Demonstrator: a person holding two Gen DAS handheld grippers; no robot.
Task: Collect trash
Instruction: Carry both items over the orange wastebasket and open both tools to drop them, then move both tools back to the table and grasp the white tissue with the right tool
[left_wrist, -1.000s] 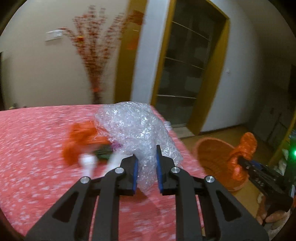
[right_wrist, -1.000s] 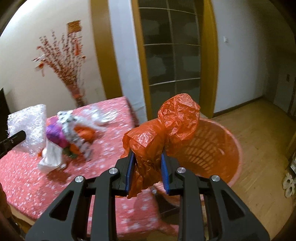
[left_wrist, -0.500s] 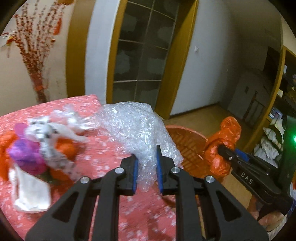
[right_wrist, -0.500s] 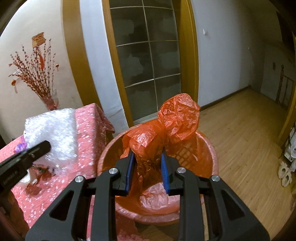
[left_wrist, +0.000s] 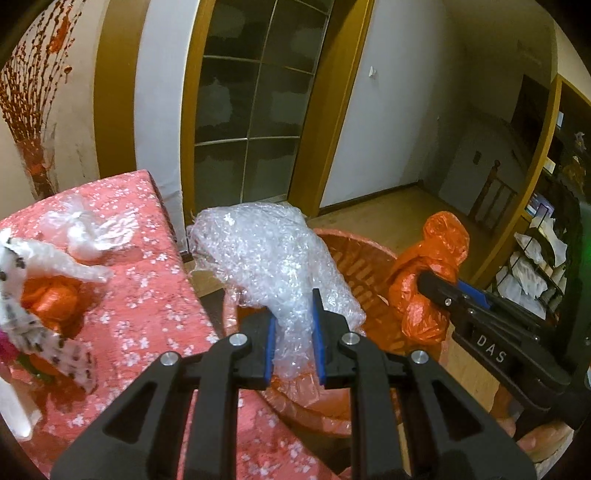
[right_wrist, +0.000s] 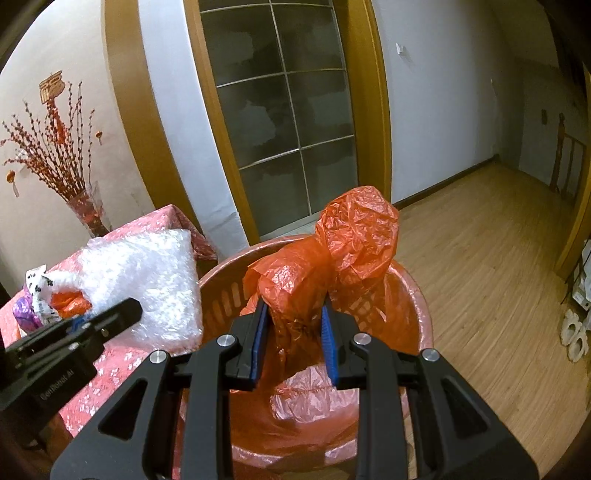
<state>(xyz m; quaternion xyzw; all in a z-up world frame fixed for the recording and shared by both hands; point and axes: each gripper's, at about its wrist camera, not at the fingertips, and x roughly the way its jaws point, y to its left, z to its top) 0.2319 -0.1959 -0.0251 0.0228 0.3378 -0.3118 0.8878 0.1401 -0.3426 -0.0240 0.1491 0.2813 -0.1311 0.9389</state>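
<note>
**Left wrist view: two loads poised at the basket**

Left wrist view shows the left gripper (left_wrist: 294, 334) with its jaws pinching a crumpled sheet of bubble wrap (left_wrist: 273, 258), held by its lower edge so the bulk billows up and forward over the near rim of the orange basket (left_wrist: 364, 267). That grip leaves the wad free to drop clear once the pads part. The right gripper (right_wrist: 293, 334) pinches a crumpled orange plastic bag (right_wrist: 343, 254) by its narrow waist, directly above the basket's mouth; the basket is lined with thin pink-orange film, so whatever falls should stay inside the liner.

The basket stands on the wooden floor just beside the corner of the table with the pink flowered cloth (left_wrist: 155, 306), close enough that each item needs only a short carry. More trash waits on the cloth: a white plastic bag (left_wrist: 86, 230), a spotted wrapper (left_wrist: 22, 266) and an orange bag (left_wrist: 51, 299). Judging by that heap, the task is roughly midway.
</note>
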